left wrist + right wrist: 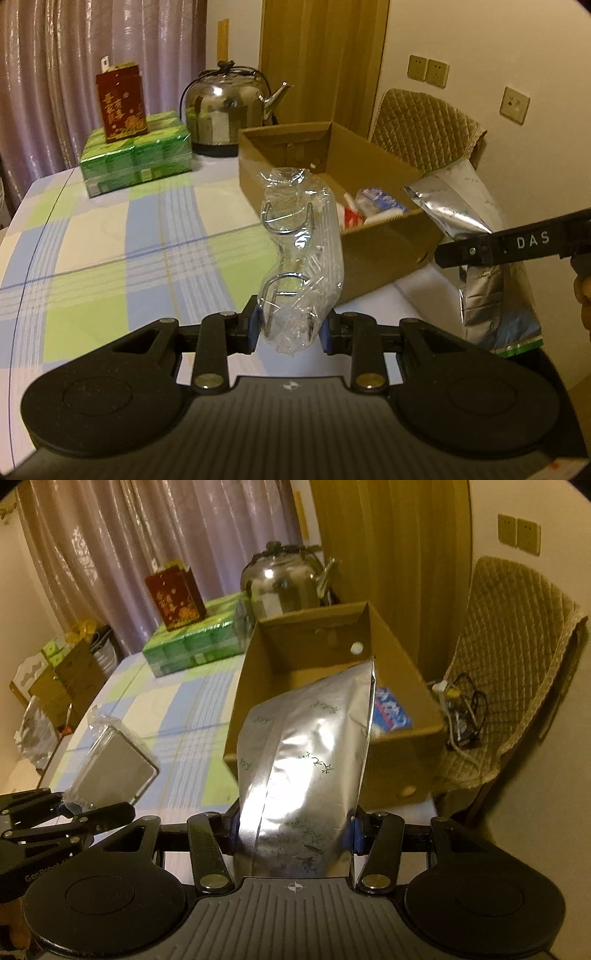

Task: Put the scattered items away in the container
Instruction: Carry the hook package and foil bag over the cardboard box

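My left gripper (290, 328) is shut on a clear plastic packet of metal hooks (299, 251), held above the checked tablecloth just left of the open cardboard box (384, 243). My right gripper (293, 836) is shut on a silver foil pouch (306, 768), held upright in front of the box (332, 635). The box holds a blue-and-white pack (391, 712) and a red item (351, 218). The pouch also shows in the left wrist view (458, 206), and the hook packet in the right wrist view (110, 771).
A steel kettle (229, 107) and a green wrapped stack (136, 155) with a red box (122, 103) on top stand at the table's back. A padded chair (517, 672) with cables stands right of the box. Cartons (66, 675) stand on the floor at left.
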{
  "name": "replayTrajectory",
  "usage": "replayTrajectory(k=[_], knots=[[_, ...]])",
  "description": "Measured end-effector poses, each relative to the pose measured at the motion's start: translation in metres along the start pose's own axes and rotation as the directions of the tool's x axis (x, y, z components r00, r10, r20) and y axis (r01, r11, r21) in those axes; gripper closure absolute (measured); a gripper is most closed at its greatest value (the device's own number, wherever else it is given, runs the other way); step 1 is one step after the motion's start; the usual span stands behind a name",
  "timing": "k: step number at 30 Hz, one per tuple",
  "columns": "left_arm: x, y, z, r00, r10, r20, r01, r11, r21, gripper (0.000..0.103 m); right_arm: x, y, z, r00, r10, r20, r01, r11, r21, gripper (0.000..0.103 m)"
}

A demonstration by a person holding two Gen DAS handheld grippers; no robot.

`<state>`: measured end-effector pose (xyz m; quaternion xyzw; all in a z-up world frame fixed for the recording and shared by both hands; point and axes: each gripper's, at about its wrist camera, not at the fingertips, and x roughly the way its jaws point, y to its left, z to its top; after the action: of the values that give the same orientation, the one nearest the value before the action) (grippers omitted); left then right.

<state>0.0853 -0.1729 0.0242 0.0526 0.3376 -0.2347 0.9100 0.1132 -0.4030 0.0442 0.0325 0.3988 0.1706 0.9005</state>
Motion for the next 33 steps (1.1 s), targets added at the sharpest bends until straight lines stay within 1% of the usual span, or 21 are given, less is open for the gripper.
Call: replayTrajectory(k=[8, 16, 20, 24, 28, 33], knots=[[0.022, -0.011, 0.045, 0.998, -0.039, 0.040, 0.038, 0.999, 0.018, 0.077, 0.008, -0.017, 0.047, 0.999, 0.015, 0.044, -0.015, 1.000, -0.010, 0.054], [0.067, -0.017, 0.090, 0.997, -0.065, 0.047, 0.064, 0.997, 0.031, 0.077, 0.045, -0.048, 0.102, 0.999, 0.030, 0.044, -0.031, 0.999, 0.016, 0.054], [0.096, -0.022, 0.108, 0.996, -0.076, 0.037, 0.075, 0.997, 0.032, 0.077, 0.071, -0.063, 0.126, 0.999, 0.035, 0.036, -0.036, 0.999, 0.027, 0.054], [0.125, -0.025, 0.122, 0.996, -0.088, 0.022, 0.087, 0.996, 0.035, 0.077, 0.096, -0.070, 0.144, 0.999, 0.038, 0.025, -0.038, 0.999, 0.006, 0.054], [0.156, -0.022, 0.132, 0.996, -0.090, -0.006, 0.090, 0.995, 0.048, 0.077, 0.124, -0.080, 0.155, 0.999, 0.033, 0.004, -0.033, 0.999, 0.009, 0.054], [0.193, -0.013, 0.140, 0.997, -0.066, -0.047, 0.069, 0.995, 0.067, 0.077, 0.154, -0.088, 0.160, 0.999, 0.031, -0.023, -0.031, 0.999, 0.010, 0.054]])
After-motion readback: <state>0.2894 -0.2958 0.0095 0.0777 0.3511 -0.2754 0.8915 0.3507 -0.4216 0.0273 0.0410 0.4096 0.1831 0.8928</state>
